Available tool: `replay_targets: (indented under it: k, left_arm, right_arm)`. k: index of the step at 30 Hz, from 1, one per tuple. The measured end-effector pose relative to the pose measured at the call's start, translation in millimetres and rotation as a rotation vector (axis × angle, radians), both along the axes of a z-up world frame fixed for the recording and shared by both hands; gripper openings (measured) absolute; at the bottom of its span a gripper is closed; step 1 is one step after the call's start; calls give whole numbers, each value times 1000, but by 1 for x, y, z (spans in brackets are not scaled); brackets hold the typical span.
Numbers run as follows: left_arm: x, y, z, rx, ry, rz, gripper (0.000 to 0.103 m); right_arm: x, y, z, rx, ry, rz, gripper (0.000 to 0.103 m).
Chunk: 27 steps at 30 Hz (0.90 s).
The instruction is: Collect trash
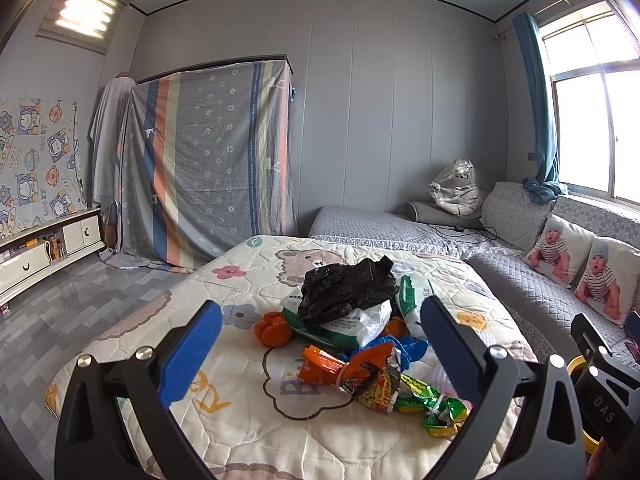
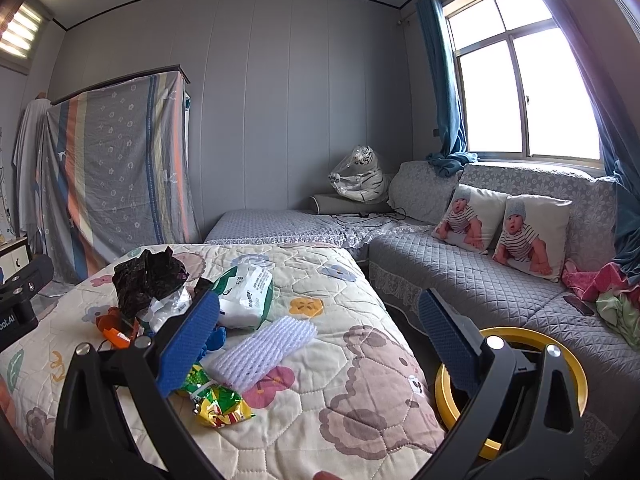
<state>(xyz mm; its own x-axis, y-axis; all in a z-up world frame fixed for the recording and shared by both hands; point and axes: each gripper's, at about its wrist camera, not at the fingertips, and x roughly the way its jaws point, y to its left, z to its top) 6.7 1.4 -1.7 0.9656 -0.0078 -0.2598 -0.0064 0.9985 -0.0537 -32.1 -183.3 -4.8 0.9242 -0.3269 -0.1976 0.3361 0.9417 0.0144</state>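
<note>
Both tools, left point(image 1: 320, 344) and right point(image 2: 318, 332), hang released over the bed point(image 2: 360, 380). Trash point(image 1: 352, 336) heaps mid-frame; bin point(image 2: 516, 392) lower right. Light wrappers point(image 1: 420, 400) may slip or snag together.

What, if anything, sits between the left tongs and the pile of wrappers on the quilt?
Nothing visible. The left tongs are open, and the wrapper pile lies on the quilt straight ahead between the two blue pads, with only bare quilt in front of it.
</note>
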Motion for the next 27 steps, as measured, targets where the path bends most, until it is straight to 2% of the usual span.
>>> replay_targets:
  k: [19,27]
  left_arm:
    - [3,2,-3,-3,6,-3,96]
    - [25,15,-18,9,79,-122,96]
  right_arm:
    - [2,1,-1,2,7,8,95]
    - [9,-6,-3,42,18,57,95]
